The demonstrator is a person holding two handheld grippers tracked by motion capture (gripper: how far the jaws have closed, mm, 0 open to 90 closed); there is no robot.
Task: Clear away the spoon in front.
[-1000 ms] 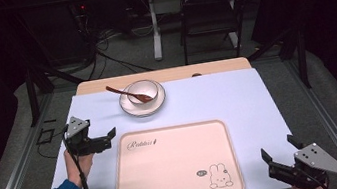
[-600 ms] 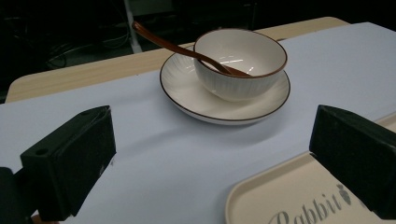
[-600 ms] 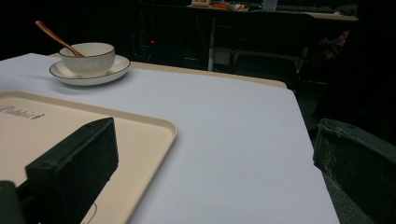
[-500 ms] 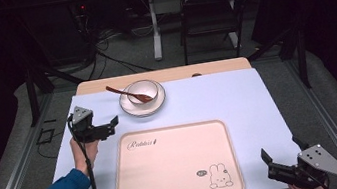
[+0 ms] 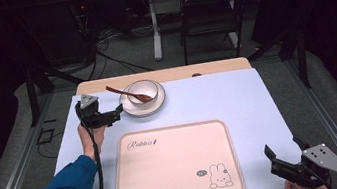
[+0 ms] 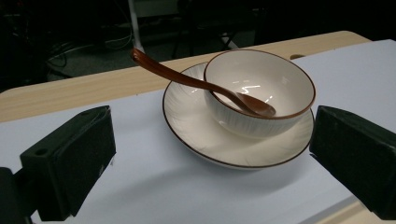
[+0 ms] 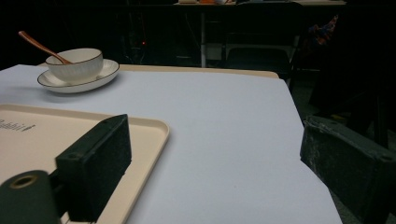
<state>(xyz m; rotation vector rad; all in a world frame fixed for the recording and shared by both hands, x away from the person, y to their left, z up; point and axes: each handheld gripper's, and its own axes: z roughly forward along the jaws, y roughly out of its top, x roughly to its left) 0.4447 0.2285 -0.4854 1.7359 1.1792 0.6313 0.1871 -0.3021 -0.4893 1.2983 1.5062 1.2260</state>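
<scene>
A white bowl (image 5: 144, 90) with a brown rim stands on a white plate (image 5: 131, 111) at the far side of the table. A brown spoon (image 5: 123, 93) rests in the bowl, handle pointing left. My left gripper (image 5: 116, 113) hangs open just left of the plate; in its own view the bowl (image 6: 259, 88), the spoon (image 6: 187, 79) and the plate (image 6: 187, 121) lie a short way ahead of the wide jaws of the left gripper (image 6: 211, 140). My right gripper (image 5: 283, 150) is at the front right corner, open; its jaws have just been closing, with nothing between them (image 7: 215, 140).
A cream tray (image 5: 177, 164) with a rabbit drawing lies at the front middle of the white table cover (image 5: 238, 99). A wooden strip (image 5: 218, 67) edges the far side. Beyond it stand a chair and desk legs on a dark floor.
My left gripper has moved away from the person and to the right, up to the plate's left edge. The right hand has stayed at the front right corner.
</scene>
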